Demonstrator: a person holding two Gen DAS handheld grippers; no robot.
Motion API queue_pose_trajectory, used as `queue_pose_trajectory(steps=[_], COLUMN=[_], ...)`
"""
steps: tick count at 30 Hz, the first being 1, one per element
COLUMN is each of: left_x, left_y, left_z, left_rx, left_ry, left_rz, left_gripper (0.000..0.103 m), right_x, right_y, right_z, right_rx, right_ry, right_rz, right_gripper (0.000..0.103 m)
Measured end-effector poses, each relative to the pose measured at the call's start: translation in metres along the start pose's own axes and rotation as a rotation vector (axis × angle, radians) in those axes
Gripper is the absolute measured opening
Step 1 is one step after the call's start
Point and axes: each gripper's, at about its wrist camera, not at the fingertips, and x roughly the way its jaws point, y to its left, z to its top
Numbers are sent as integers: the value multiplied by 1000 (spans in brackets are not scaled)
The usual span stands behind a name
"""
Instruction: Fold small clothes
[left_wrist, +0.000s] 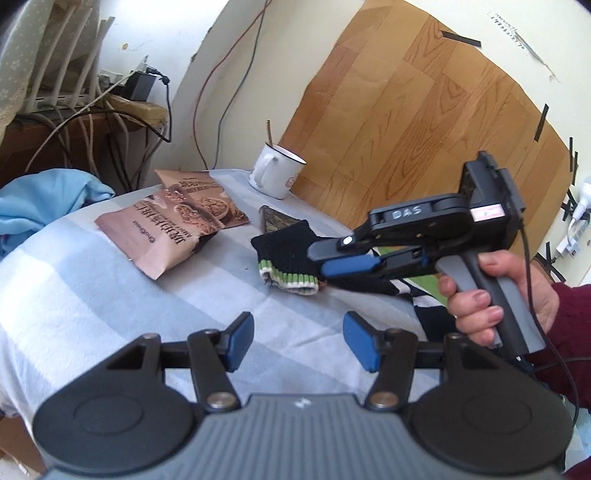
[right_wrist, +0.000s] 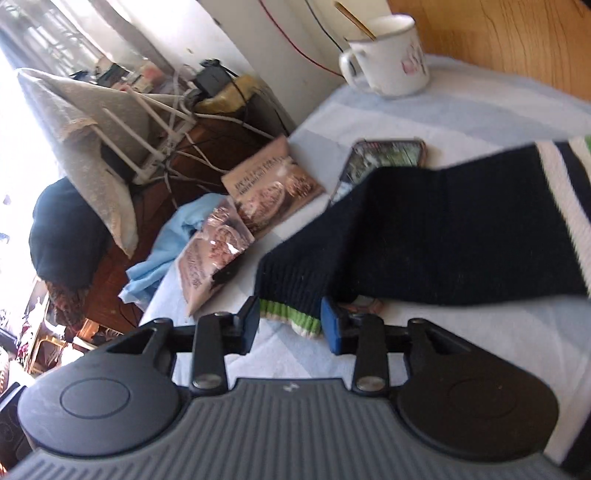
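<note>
A small black knit garment with a green-and-white ribbed cuff lies on the pale blue striped tablecloth. In the right wrist view the garment stretches toward the right, where more white and green stripes show. My right gripper is open, its blue pads standing either side of the cuff without pinching it. In the left wrist view the right gripper is rolled sideways over the garment, held by a hand in a dark red sleeve. My left gripper is open over bare cloth, short of the garment.
Two brown snack bags lie left of the garment, and a phone just behind it. A white mug stands at the back by a wood-pattern board. Light blue fabric and cables sit off the table's left edge.
</note>
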Motion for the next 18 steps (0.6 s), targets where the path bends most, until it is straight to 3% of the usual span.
queue_pose_trajectory(steps=[8, 10, 12, 16, 18], left_x=[2, 0, -2, -6, -4], left_y=[5, 5, 1, -8, -14], left_z=[-3, -3, -3, -1, 1], left_rx=[-3, -5, 0, 28, 44], left_ry=[-5, -4, -6, -15, -13], left_rz=[-28, -22, -15, -12, -14], left_gripper=[56, 56, 56, 56, 56], right_x=[12, 16, 11, -49, -95], right_y=[-11, -15, -14, 2, 0], right_z=[-10, -13, -15, -12, -9], right_rx=[57, 90, 99, -51, -127], right_ry=[37, 37, 9, -129, -202], right_rz=[-27, 3, 25, 24, -34], right_gripper=[37, 11, 8, 7, 7])
